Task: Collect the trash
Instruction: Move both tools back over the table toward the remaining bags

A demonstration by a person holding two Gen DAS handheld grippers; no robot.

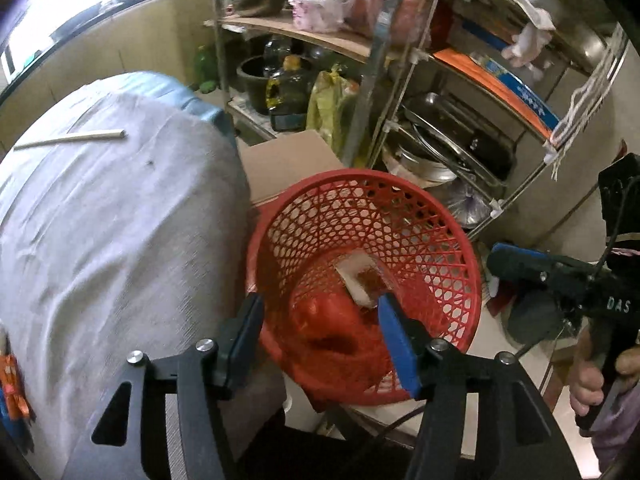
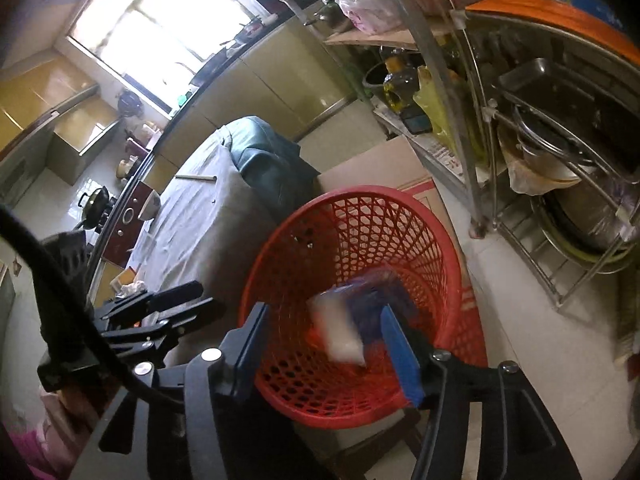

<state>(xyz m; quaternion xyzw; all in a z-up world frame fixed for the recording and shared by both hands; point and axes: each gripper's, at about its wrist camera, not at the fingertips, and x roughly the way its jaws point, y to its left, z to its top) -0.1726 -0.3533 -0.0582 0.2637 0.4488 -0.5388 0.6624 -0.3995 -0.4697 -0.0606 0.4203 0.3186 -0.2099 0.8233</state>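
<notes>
Two bits of trash so far as I can tell: a white packet with a reddish middle (image 1: 362, 282) lying down in the red mesh basket (image 1: 420, 208) on top of something red and crumpled, and a blurry white-and-blue wrapper (image 2: 348, 322) that shows inside the basket mouth from the right wrist view, between the spread fingers and touching neither as far as I can see. Can't say if it's resting or in mid-air, too smeared.

Left gripper (image 1: 320, 322) is over the basket rim with its jaws wide and nothing between them. Right gripper (image 2: 322, 334) is the same deal, spread wide over the opening, empty.

Basket stands on the pale floor, right up against a table with a grey cloth (image 1: 120, 216). One chopstick-looking stick (image 1: 72, 139) lies on the cloth, well away from the basket. Behind it there's a cardboard box (image 1: 288, 160), then a metal rack (image 1: 400, 80) crammed with pots, oil bottles and plastic bags.
</notes>
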